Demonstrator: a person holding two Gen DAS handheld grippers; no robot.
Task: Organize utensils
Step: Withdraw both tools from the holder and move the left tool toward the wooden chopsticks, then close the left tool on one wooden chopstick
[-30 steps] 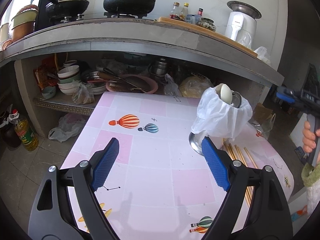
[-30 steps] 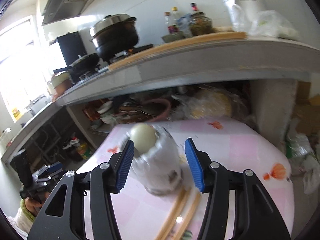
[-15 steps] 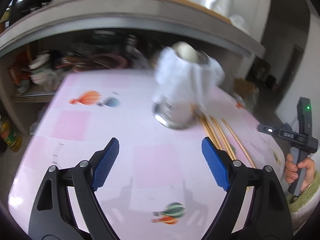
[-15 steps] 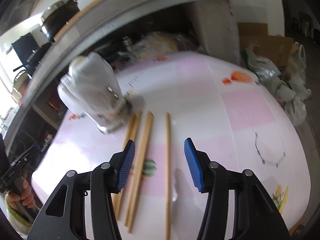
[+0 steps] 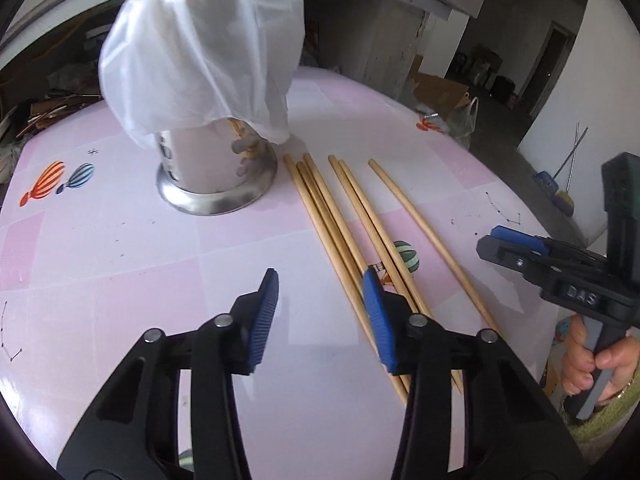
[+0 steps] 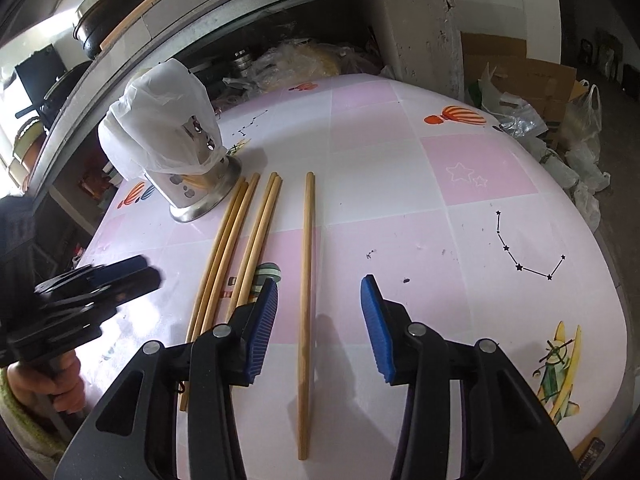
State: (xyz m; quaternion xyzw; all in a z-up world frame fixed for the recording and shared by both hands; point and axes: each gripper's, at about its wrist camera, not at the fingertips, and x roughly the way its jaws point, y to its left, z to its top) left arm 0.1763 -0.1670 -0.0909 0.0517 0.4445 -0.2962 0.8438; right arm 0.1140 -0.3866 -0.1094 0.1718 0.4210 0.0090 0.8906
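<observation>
Lining up right gripper (image 6: 319,324) over lone chopstick (image 6: 306,256) on table (image 6: 400,184): jaws just narrowed, nothing pinched yet. Left gripper (image 5: 320,316) also narrowed, empty, beside the bunch (image 5: 340,232). Center stick, then pinch; holder (image 6: 188,176) is behind.

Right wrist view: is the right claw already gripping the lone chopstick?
No. The lone chopstick lies flat on the table between the right claw's pads, touching neither.
</observation>
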